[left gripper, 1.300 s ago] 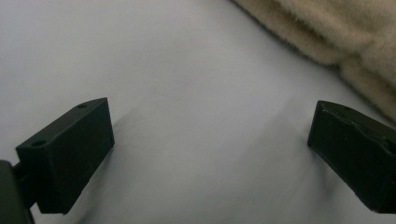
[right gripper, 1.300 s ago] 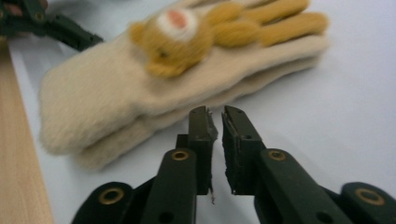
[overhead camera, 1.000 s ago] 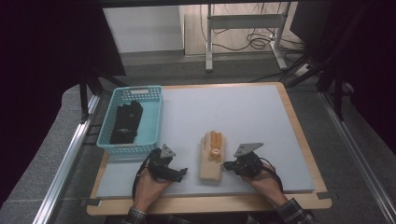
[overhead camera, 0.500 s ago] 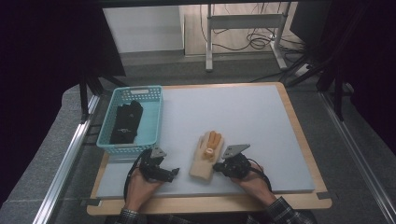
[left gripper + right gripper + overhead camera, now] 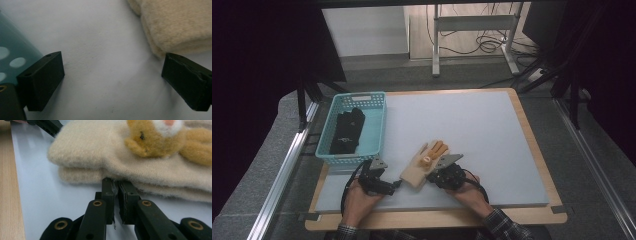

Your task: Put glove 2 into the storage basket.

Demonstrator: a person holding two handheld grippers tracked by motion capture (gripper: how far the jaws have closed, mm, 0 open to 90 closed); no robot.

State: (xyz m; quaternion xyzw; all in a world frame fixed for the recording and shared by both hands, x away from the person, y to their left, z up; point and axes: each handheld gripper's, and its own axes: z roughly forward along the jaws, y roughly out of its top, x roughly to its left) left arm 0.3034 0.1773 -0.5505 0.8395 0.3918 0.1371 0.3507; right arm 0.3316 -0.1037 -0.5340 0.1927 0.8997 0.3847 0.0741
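My cream gloves (image 5: 422, 167) lie stacked as a pair on the grey mat (image 5: 472, 130), near its front edge, cuff end toward me and the orange fingertips pointing to about 1 o'clock. There's a small plush bear sewn on the top one (image 5: 155, 140). They sit between my two tools, so I can work both sides at once.

Left gripper (image 5: 384, 186): jaws spread wide, nothing between them, just bare mat. They have just closed in a touch. One jaw tip sits right at the cuff corner at 9 o'clock of the pair, in the left gripper view (image 5: 175, 27). My read is that I'm lining up for a bite on the cuff edge.

Right gripper (image 5: 439, 175): jaws nearly pressed together, with a thin slit left after they eased apart a little. Tips are at the long edge of the lower glove (image 5: 150, 186), on the 3 o'clock side. I can't tell if any fabric is caught in the slit. It looks more like a nudge or an edge pin than a real grip.

Teal basket (image 5: 332, 152) sits at 10 o'clock from the gloves with black gloves (image 5: 348, 131) already inside. It's likely the drop target, hence a two-sided hold to keep the pair stacked during the lift.
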